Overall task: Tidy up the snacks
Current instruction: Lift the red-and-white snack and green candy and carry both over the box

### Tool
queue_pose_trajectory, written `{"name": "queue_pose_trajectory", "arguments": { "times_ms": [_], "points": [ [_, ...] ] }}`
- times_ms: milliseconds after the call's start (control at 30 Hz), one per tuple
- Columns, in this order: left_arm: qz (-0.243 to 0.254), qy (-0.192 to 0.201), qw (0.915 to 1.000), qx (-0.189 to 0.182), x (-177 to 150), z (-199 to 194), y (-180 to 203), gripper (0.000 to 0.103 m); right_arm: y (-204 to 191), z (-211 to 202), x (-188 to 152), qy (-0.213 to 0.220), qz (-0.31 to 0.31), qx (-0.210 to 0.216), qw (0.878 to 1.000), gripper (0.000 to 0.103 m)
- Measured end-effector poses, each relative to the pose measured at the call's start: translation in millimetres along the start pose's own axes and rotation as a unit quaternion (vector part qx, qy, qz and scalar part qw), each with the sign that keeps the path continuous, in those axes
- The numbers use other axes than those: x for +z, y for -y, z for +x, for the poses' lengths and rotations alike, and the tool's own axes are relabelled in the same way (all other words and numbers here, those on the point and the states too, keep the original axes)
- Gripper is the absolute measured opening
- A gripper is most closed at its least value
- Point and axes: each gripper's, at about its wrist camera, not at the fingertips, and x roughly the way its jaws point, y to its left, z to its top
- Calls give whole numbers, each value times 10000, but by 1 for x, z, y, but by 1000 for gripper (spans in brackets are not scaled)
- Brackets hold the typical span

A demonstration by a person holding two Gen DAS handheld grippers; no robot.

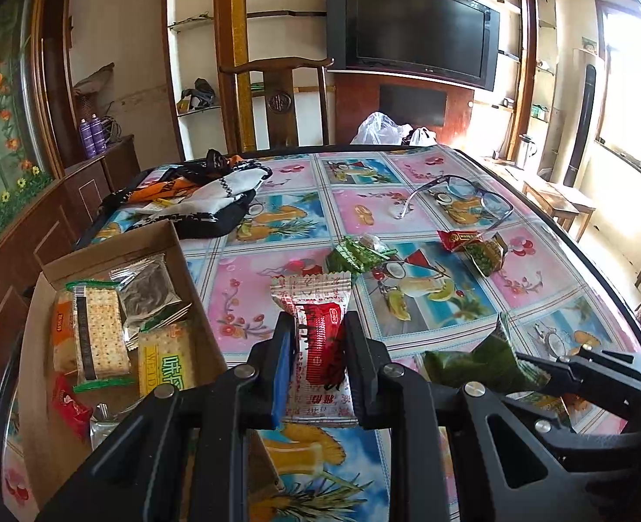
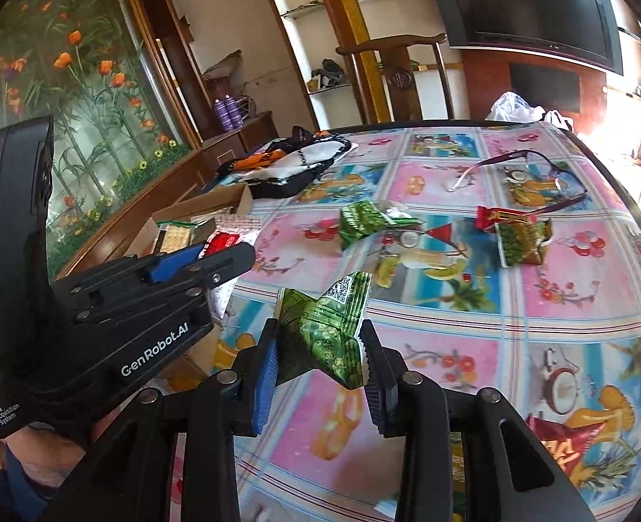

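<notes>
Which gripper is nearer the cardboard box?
Left. The left gripper, shut on a red packet, sits just beside the box; the right gripper, holding a green packet, is beyond it, farther off.

A lived-in home sitting room.
A wall-mounted flat television [image 1: 411, 26] hangs above a counter [image 1: 407, 226] under a fruit-print oilcloth, with a carved wooden chair [image 1: 276, 100] behind it, open wall shelves [image 1: 194, 65], a floral glass panel [image 2: 81, 95], a wooden sideboard [image 1: 59, 209] and a bright window [image 1: 633, 100].
</notes>
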Motion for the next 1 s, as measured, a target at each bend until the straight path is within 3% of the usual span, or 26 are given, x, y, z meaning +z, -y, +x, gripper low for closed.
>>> {"name": "queue_pose_trajectory", "arguments": {
  "times_ms": [433, 1000],
  "points": [
    [-580, -6, 9981, 190, 6, 0, -48, 22, -24, 16, 3, -28, -2, 273, 9996, 38],
    [-1528, -33, 9855, 735, -4, -8, -142, 22, -73, 51, 14, -295, -86, 892, 9955, 38]
  ]
}}
